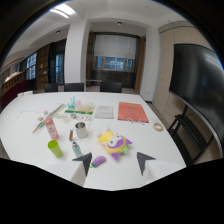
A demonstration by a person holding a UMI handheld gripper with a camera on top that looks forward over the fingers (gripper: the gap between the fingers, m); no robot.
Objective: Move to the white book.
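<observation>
In the gripper view, the gripper [116,162] is seen with its two dark fingertips [84,161] set wide apart and nothing held between them, above the near part of a white table [160,145]. A small purple object [98,161] is found just inside the left fingertip, and a yellow and purple plush toy [115,142] lies just ahead of the fingers. The white book [104,111] is located well beyond the fingers, flat on the far half of the table, with an orange book [133,112] just beside it on the right. A metal cup [81,130], a pink bottle [51,129], a green cup [55,148] and a small bottle [76,148] are noted ahead and to the left. A roll of tape [158,126] is recorded near the right edge of the table. Dark chairs [74,87] are seen along the far side.
</observation>
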